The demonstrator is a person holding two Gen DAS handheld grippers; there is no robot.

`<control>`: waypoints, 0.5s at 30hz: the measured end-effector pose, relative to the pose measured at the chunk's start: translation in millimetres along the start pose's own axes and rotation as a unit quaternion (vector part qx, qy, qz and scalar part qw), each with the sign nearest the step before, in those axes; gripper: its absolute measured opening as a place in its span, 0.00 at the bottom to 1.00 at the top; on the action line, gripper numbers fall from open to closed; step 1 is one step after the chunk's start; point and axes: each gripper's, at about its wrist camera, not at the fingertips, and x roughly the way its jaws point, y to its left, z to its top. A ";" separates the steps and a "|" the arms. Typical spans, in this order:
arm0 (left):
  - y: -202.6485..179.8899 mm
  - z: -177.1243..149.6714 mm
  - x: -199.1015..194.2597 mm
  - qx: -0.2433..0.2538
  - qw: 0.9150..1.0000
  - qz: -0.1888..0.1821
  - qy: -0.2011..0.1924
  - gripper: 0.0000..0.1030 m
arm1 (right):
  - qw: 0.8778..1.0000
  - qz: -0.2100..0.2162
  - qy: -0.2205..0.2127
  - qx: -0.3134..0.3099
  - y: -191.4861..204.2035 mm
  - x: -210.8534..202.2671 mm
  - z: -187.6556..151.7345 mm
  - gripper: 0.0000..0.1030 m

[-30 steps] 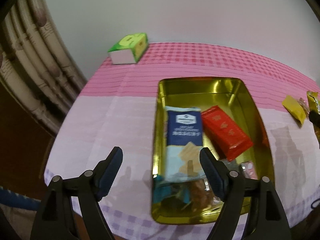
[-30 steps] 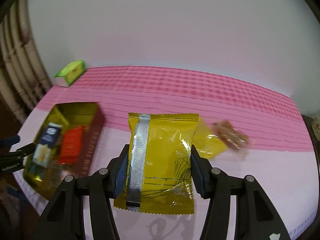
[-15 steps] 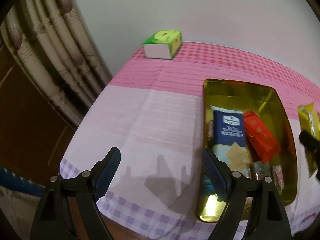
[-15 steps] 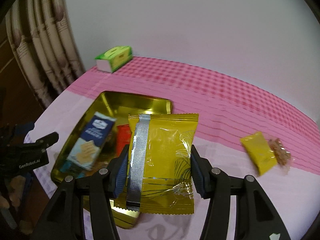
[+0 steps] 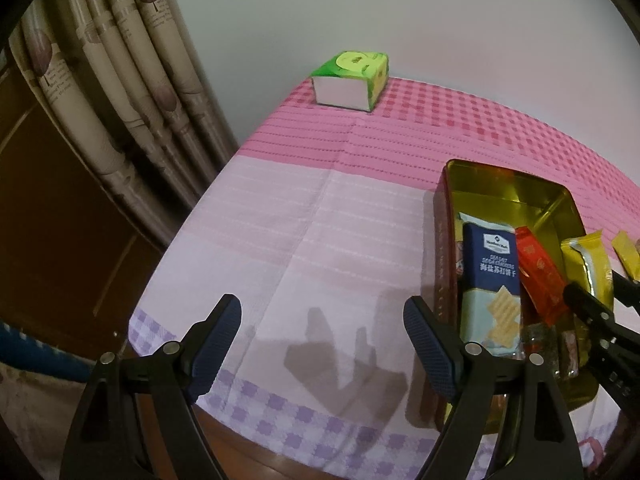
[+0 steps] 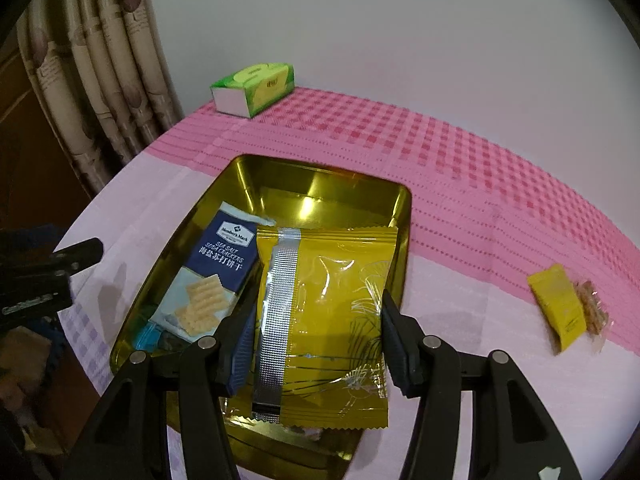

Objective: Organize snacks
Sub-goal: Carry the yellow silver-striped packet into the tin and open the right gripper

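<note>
An open gold tin (image 6: 320,170) on the pink checked cloth holds a blue cracker packet (image 6: 216,272) and other wrapped snacks. My right gripper (image 6: 318,308) is shut on a large yellow packet (image 6: 328,280), which hangs over the tin's near right half and hides what lies under it. In the left wrist view the tin (image 5: 500,174) sits at the right with the blue packet (image 5: 494,272), a red packet (image 5: 538,276) and the held yellow packet (image 5: 584,264). My left gripper (image 5: 322,312) stands open over bare cloth to the left of the tin, with nothing between its fingers.
A small yellow packet (image 6: 558,304) and a clear bag of brown snacks (image 6: 592,312) lie on the cloth right of the tin. A green tissue box (image 5: 352,80) stands at the far corner by the wall. Curtains (image 5: 120,100) hang left; the table's front edge is close below.
My right gripper carried the yellow packet leftward from open cloth to above the tin. My left gripper drew away to the left, off the tin and over bare cloth.
</note>
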 end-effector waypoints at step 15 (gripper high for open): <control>18.2 1.8 6.4 -0.010 1.000 0.017 0.008 0.81 | 1.000 -0.010 0.023 -0.011 18.4 25.6 5.4 0.50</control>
